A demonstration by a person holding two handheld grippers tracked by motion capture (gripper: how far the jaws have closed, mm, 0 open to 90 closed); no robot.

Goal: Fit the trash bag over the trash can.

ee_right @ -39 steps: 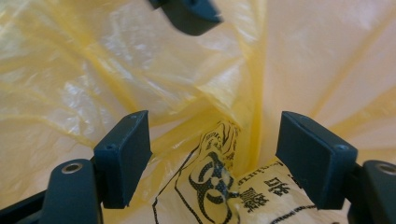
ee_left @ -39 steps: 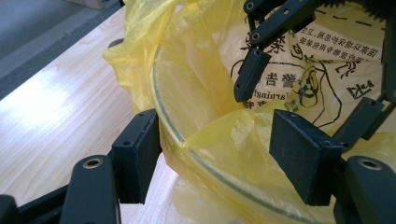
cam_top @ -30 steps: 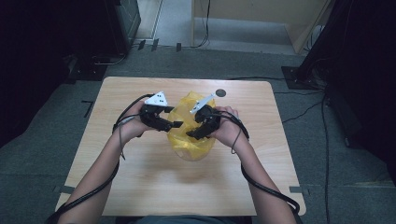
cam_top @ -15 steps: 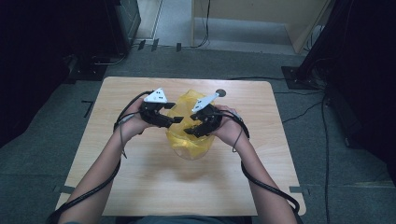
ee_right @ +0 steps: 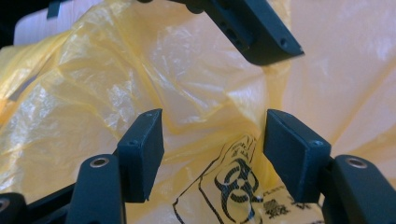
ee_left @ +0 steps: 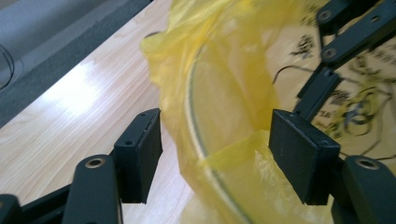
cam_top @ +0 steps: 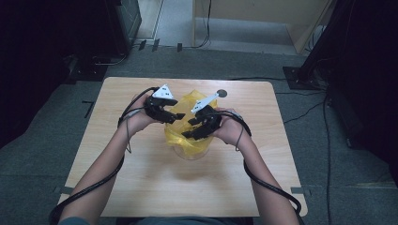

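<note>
Right gripper point(ee_right: 212, 154) and left gripper point(ee_left: 217, 158) both spread, straddling yellow bag point(cam_top: 187, 136); biohazard print point(ee_right: 233, 182) faces right; bare table point(cam_top: 141, 187) around.

I read this as a lab or test room, not a home. I am looking down on a small wooden table point(cam_top: 155, 187) standing alone on grey carpet point(cam_top: 56, 154), with black cables point(cam_top: 305, 110) running loose across the floor. Dark stands and equipment point(cam_top: 124, 21) line both sides, and a plain wooden cabinet point(cam_top: 263, 14) sits at the back. On the table a yellow bag point(ee_right: 140, 84) carries a black biohazard symbol point(ee_right: 236, 179) with printed text under it, the sort of liner a lab uses for waste, and it lines a clear container point(ee_left: 198, 140). I see nothing domestic: no dishes, no furnishings, just bare fittings.
</note>
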